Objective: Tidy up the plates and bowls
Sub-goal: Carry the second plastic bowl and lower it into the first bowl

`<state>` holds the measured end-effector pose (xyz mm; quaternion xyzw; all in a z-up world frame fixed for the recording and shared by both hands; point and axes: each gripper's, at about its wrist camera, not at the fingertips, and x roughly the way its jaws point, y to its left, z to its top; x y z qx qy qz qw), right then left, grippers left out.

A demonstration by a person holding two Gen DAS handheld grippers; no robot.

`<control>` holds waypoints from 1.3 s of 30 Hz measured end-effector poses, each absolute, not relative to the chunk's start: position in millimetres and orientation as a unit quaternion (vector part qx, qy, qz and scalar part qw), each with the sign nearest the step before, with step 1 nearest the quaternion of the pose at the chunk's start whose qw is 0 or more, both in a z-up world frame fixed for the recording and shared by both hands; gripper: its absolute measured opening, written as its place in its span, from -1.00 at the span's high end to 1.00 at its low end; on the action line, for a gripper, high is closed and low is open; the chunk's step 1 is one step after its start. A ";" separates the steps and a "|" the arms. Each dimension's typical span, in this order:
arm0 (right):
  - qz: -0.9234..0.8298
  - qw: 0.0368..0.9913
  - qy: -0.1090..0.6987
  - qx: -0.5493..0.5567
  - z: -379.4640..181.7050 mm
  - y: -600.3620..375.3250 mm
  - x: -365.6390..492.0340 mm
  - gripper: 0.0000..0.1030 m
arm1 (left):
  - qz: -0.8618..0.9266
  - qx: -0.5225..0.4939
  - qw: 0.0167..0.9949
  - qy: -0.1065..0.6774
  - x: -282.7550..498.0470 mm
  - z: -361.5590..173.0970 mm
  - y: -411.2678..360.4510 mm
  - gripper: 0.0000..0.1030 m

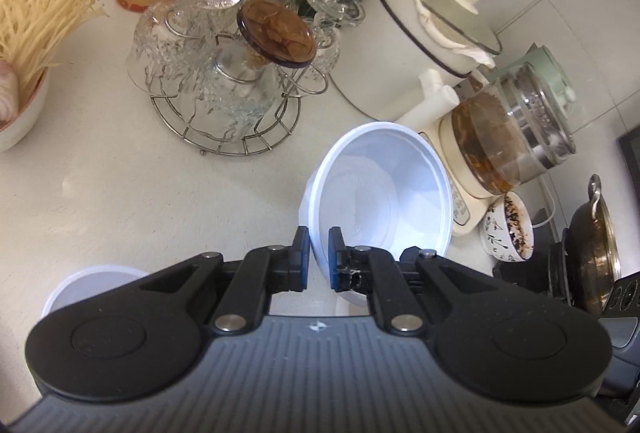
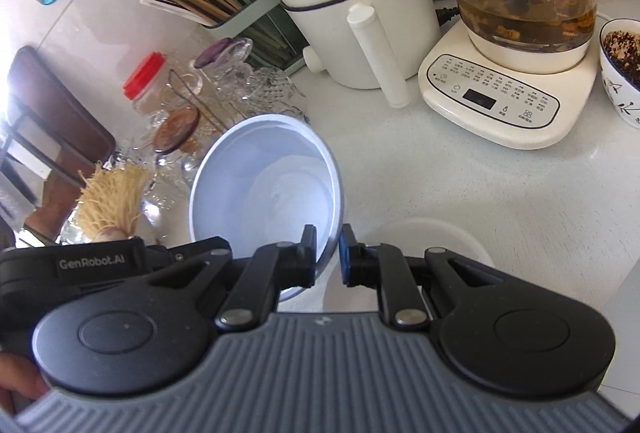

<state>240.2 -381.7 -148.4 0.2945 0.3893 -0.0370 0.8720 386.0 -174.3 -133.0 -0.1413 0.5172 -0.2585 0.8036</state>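
In the left wrist view a white bowl (image 1: 380, 189) hangs tilted above the counter. My left gripper (image 1: 319, 259) is shut on the bowl's near left rim. The right wrist view also shows a tilted white bowl (image 2: 264, 185), and my right gripper (image 2: 328, 257) is shut on its near right rim. The left gripper's black body (image 2: 92, 265) reaches in at that bowl's lower left. I cannot tell for sure whether both grippers pinch the same bowl. Another white bowl (image 1: 92, 285) (image 2: 432, 245) sits on the counter below the grippers, partly hidden.
A wire rack of upturned glasses (image 1: 224, 73), a white pot with a lid (image 1: 420, 45) and a glass kettle on its base (image 2: 520, 33) crowd the back. A patterned bowl of dark bits (image 2: 620, 65) stands right, and a bowl of noodles (image 1: 24, 45) left. A dark wok (image 1: 592, 245) sits far right.
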 end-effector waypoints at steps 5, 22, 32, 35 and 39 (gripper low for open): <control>-0.032 0.879 0.380 0.288 -137.1 -373.8 233.6 0.73 | -0.262 -0.142 0.808 0.509 377.9 -121.1 -164.3 0.78; -0.020 0.884 0.368 0.286 -115.3 -333.1 226.5 0.72 | -0.260 -0.133 0.813 0.504 369.8 -96.4 -118.3 0.78; -0.011 0.884 0.376 0.277 -110.9 -291.8 224.0 0.72 | -0.257 -0.131 0.815 0.503 361.3 -93.8 -74.2 0.78; -0.011 0.883 0.379 0.276 -111.7 -277.6 222.5 0.72 | -0.255 -0.136 0.813 0.505 360.1 -96.5 -58.4 0.78; -0.012 0.880 0.384 0.278 -114.1 -262.9 219.4 0.72 | -0.256 -0.134 0.811 0.509 357.6 -99.7 -42.7 0.78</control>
